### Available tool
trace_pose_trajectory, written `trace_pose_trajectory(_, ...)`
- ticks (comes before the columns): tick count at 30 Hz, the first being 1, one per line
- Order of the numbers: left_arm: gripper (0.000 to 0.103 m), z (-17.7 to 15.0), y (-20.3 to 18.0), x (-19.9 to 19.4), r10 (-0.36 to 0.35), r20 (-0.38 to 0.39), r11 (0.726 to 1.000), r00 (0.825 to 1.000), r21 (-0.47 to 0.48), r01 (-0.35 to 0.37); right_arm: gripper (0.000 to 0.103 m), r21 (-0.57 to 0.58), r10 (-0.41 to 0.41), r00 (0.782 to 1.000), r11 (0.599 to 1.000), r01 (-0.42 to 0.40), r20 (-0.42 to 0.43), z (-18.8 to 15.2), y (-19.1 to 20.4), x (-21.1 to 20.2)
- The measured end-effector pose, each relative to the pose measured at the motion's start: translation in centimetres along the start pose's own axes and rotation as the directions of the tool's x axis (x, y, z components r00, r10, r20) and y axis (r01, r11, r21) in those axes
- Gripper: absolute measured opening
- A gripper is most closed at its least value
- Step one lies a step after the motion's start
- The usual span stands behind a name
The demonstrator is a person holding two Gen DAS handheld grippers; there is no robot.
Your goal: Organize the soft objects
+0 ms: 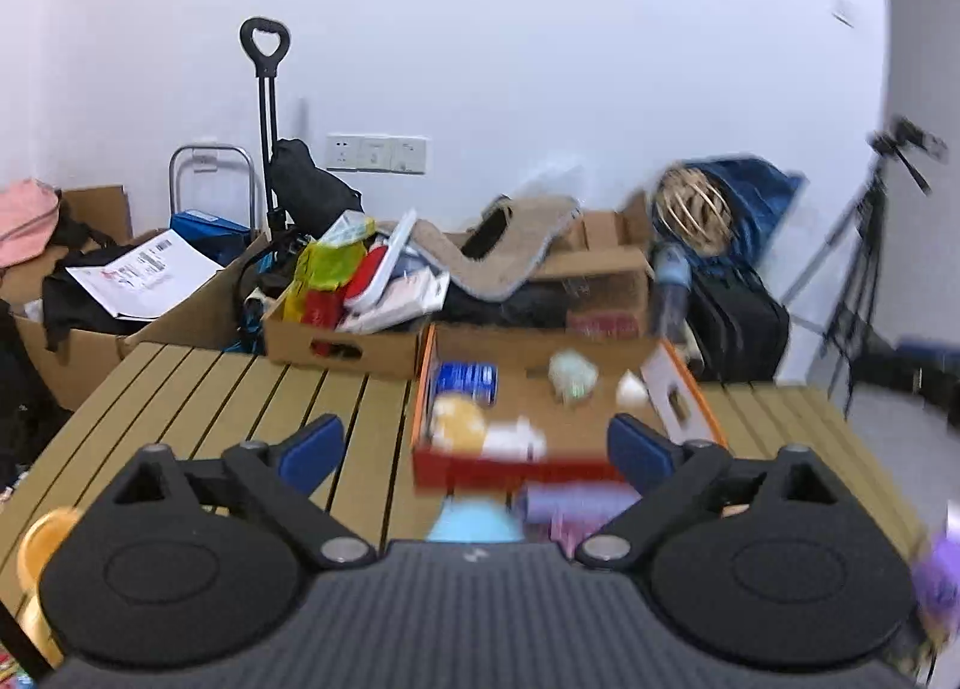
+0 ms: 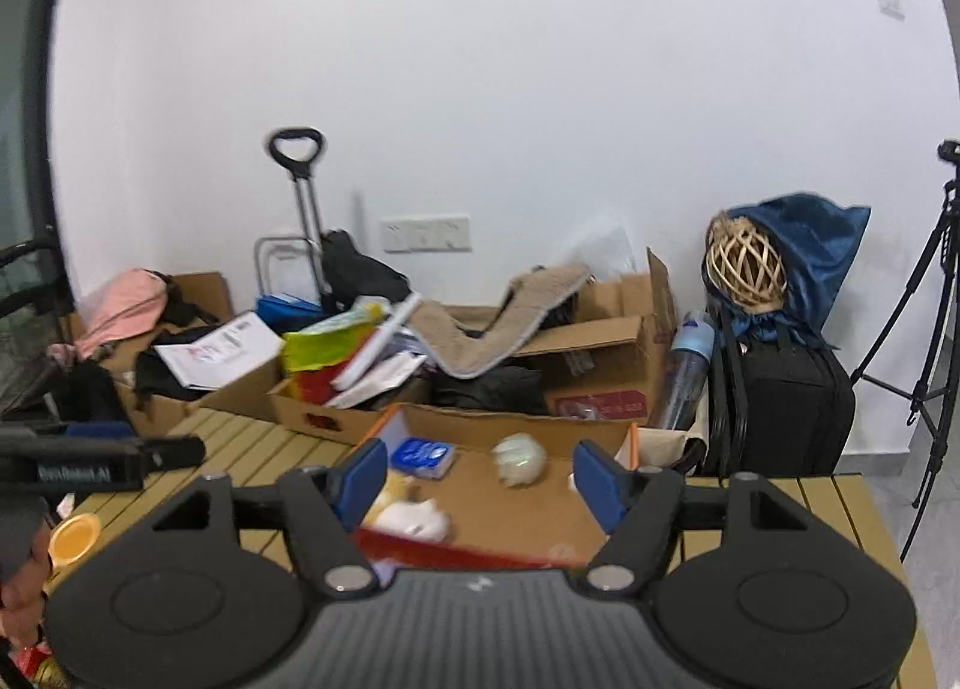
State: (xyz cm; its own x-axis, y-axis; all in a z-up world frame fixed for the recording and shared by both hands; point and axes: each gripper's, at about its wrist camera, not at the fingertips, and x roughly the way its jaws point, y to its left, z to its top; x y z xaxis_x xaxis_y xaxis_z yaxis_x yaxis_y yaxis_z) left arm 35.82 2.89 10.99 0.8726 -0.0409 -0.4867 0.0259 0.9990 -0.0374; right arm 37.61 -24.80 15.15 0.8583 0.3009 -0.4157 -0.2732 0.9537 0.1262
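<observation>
Left gripper (image 1: 474,443) jaws wide, nothing between them. It's raised over the slatted table (image 1: 228,389), and the orange-rimmed cardboard tray (image 1: 423,389) sits ahead and below. Inside the tray: blue packet (image 1: 467,383), yellow-white soft toy (image 1: 459,425), pale ball (image 1: 573,374). Blurry, so the items are probably plush. Right gripper (image 2: 477,479) jaws open, empty, aimed over the same tray. Neither looks clearly nearer.

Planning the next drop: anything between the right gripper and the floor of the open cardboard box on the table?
Nothing visible. The right gripper is open and empty above the cardboard box. The box's near red wall sits below the fingers. Inside lie a white soft item and a blue packet.
</observation>
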Motion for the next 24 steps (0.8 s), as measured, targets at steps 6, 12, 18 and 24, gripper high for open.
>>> trace_pose_trajectory(6, 0.103, -8.4, -0.2, -10.0, 0.065, 0.147, 0.997, 0.987, 0.028, -0.07, 0.081, -0.012, -0.001, 1.0, 1.0, 0.002, 0.024, -7.7, 4.3, -8.3)
trace_pose_trajectory(12, 0.103, -14.2, -1.4, -16.0, 0.057, 0.184, 0.997, 0.981, 0.048, -0.067, 0.087, 0.02, -0.041, 0.997, 0.999, 0.04, 0.063, -14.8, 7.0, -14.2)
trace_pose_trajectory(18, 0.103, -18.9, -2.1, -18.6, 0.061, 0.177, 0.996, 0.982, 0.061, -0.072, 0.098, 0.043, -0.053, 0.997, 0.998, 0.051, 0.046, -21.1, 7.2, -16.7)
trace_pose_trajectory(24, 0.103, -19.3, -1.7, -17.0, 0.065, 0.127, 0.997, 0.99, 0.033, -0.07, 0.098, 0.06, -0.089, 0.996, 0.994, 0.087, 0.026, -23.3, 6.7, -16.5)
